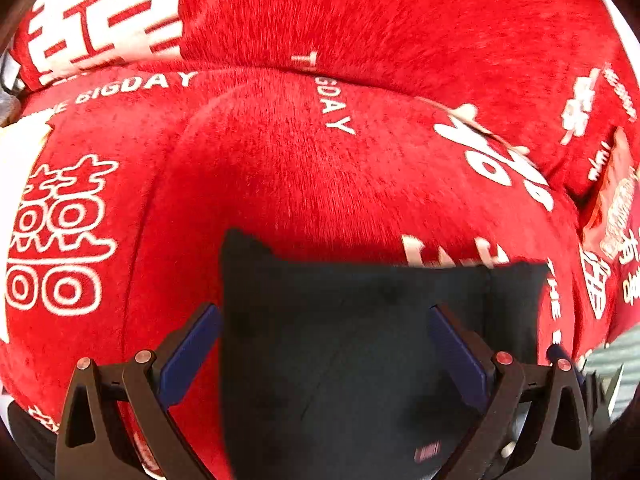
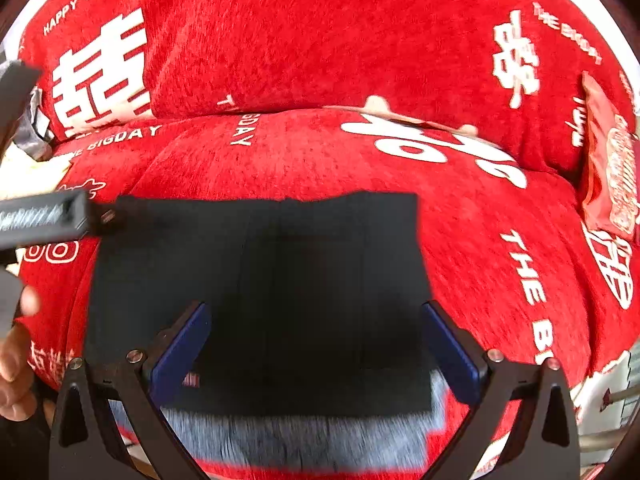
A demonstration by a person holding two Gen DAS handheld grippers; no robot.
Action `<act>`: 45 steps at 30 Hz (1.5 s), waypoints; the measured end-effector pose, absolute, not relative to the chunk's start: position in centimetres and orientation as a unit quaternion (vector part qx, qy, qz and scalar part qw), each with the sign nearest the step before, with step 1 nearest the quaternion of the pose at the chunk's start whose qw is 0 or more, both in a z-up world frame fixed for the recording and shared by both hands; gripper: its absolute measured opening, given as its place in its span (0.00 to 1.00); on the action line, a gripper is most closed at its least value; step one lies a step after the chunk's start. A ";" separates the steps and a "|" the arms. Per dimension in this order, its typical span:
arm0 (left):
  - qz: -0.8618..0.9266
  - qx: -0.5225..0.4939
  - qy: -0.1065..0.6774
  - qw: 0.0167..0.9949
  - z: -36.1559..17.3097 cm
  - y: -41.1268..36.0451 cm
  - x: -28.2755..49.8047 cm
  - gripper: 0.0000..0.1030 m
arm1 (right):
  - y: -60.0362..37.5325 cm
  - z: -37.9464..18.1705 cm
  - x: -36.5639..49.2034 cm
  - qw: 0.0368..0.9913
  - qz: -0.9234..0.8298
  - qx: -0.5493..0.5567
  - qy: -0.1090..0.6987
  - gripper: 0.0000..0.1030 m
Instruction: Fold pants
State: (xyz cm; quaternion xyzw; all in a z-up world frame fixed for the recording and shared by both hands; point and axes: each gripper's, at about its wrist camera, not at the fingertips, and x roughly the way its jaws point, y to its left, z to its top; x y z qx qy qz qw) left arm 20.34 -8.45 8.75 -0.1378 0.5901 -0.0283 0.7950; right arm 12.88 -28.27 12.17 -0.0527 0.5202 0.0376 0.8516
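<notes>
The black pants (image 2: 260,280) lie folded into a neat dark block on a big red cushion (image 2: 320,40). The cushion is soft and fuzzy, with white letters and signs printed all over it. Some of the words say "THE BIGDAY" and "HAPPY WEDDING".

The right gripper (image 2: 316,344) hangs just over the near part of the pants. Its two blue fingers (image 2: 180,352) are spread wide apart, one on each side, and nothing is pinched between them. Under the near edge of the pants there is a strip of grey-blue fuzzy cloth (image 2: 300,436).

The left gripper (image 1: 324,356) is close over the pants (image 1: 360,340) too. Its blue fingers (image 1: 192,352) are also spread wide. The dark cloth fills the space between them, but the fingers are not pressing on it. Down low on the pants there is a small reddish tag (image 1: 428,452).

From the right camera, the left gripper (image 2: 102,218) pokes in from the left side, with its tip at the far left corner of the pants. A bit of a hand (image 2: 16,360) shows at the left edge.

Off to the right, a red packet (image 2: 612,168) with white print rests against the back of the cushion, well apart from the pants.
</notes>
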 end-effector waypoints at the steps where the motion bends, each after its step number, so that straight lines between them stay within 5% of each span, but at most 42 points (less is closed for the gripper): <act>1: -0.021 -0.132 0.597 0.791 8.2 -8.6 21.0 1.00 | -27.8 11.4 13.8 0.848 0.041 -0.055 0.525 1.00; 6: -0.003 -0.136 0.638 0.758 4.8 -8.1 20.7 1.00 | -27.3 9.4 13.7 0.841 0.034 -0.061 0.537 1.00; 28: -0.031 -0.084 0.599 0.796 8.1 -7.5 10.8 1.00 | -30.2 11.4 3.9 0.844 0.037 -0.066 0.531 1.00; 35: -0.054 -0.091 0.592 0.799 8.6 -7.1 9.8 1.00 | -36.2 13.8 3.7 0.863 0.012 0.029 0.505 1.00; 45: -0.091 -0.132 0.603 0.781 6.3 -8.4 11.4 1.00 | -37.2 6.9 12.0 0.794 0.121 0.141 0.578 1.00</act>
